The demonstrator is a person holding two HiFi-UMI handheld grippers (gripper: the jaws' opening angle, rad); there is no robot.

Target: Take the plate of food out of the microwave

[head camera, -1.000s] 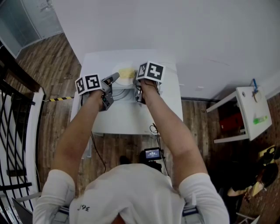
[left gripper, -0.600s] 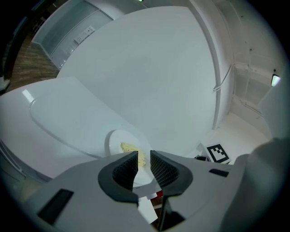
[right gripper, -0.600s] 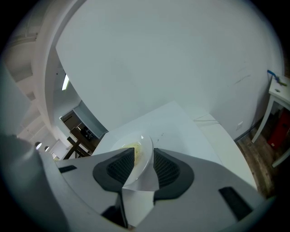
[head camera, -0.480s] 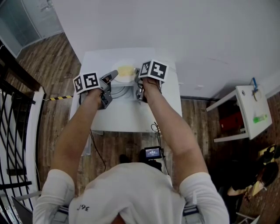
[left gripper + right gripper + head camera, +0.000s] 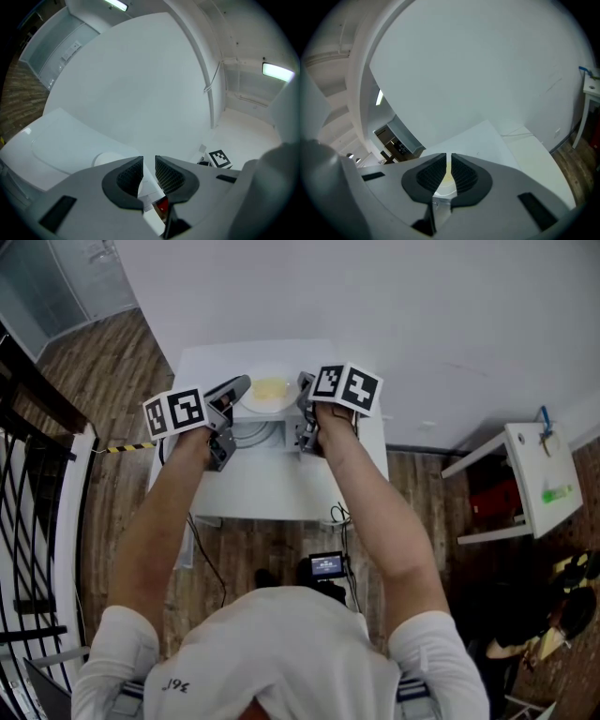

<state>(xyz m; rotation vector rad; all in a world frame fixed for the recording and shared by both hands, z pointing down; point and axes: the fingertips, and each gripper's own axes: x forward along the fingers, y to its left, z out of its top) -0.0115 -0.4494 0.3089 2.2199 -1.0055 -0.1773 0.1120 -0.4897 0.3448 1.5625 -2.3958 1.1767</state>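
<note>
Left tongs: my left gripper has its jaws drawn narrow, with a thin white edge between the pads, which looks to me like the plate's rim.
Right tongs: my right gripper has just been closing and is now narrow on the opposite rim.
Plate: the white round plate of yellow food sits level between my two tongs.
Below: the white rectangular table lies under it, beside the plain white wall.
</note>
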